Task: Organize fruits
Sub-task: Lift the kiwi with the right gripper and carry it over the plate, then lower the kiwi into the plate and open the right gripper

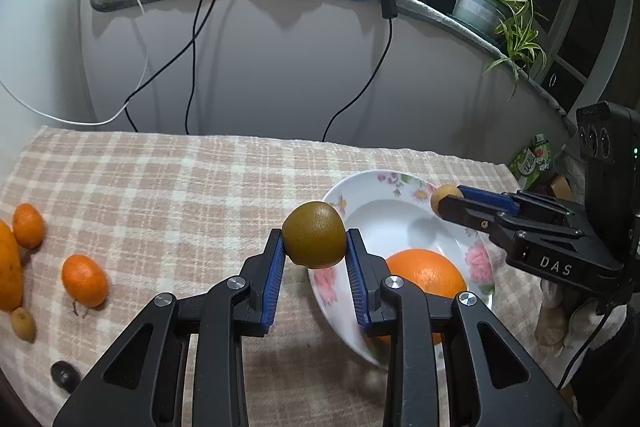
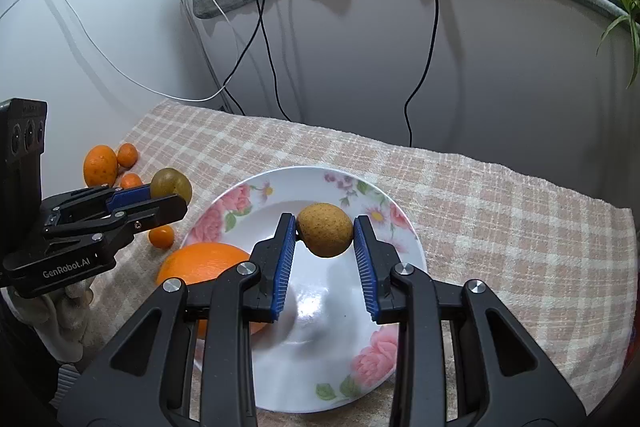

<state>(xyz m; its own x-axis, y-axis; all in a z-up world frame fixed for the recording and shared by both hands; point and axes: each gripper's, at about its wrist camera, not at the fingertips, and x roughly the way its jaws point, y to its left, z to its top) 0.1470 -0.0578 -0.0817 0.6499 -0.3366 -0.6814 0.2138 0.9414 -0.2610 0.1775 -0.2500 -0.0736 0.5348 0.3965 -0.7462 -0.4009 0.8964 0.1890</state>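
Note:
My left gripper point(image 1: 315, 241) is shut on a green-brown round fruit point(image 1: 314, 235) and holds it in the air just left of the flowered white plate point(image 1: 360, 195). The same gripper point(image 2: 170, 193) and fruit point(image 2: 171, 183) show in the right wrist view. My right gripper point(image 2: 325, 231) is shut on a small tan fruit point(image 2: 325, 229) and holds it above the plate point(image 2: 240, 195). It also shows in the left wrist view point(image 1: 440, 201) with the tan fruit point(image 1: 444, 194). A large orange point(image 1: 426, 273) lies in the plate point(image 2: 200, 265).
On the checked cloth point(image 1: 180, 187) at the left lie two mandarins point(image 1: 84, 279) point(image 1: 27, 225), a larger orange fruit point(image 1: 8, 271), a small tan fruit point(image 1: 22, 323) and a dark fruit point(image 1: 65, 375). Cables hang down the wall behind. A potted plant point(image 1: 480, 3) stands on the ledge.

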